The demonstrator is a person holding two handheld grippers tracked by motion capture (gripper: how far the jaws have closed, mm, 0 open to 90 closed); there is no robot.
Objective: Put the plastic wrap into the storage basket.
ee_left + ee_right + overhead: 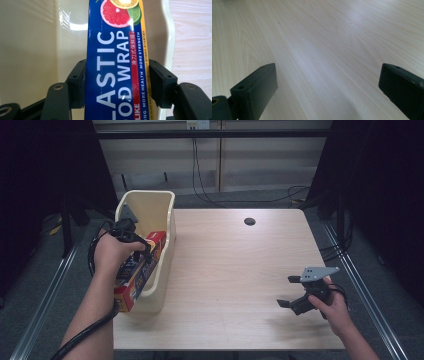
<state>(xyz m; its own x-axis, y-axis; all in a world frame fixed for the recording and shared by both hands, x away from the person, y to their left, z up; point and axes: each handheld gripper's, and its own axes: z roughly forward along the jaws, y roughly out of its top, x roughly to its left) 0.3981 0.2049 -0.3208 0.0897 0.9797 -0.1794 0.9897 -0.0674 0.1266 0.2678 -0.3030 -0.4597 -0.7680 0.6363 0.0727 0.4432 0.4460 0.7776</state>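
At the bench's left edge my left fingers pinch the box; I'd lower it level into the bin, right fingers spread.

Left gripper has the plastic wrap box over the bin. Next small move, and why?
Probably lower it further into the cream bin, then open. The left gripper is shut on the plastic wrap box, which slants over the bin's near rim, partly outside.

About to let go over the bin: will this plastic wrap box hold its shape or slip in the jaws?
The plastic wrap box is probably stiff: its sides stay straight where the left gripper clamps them. Its glossy print may be slippery. Long and narrow, it may tip against the bin.
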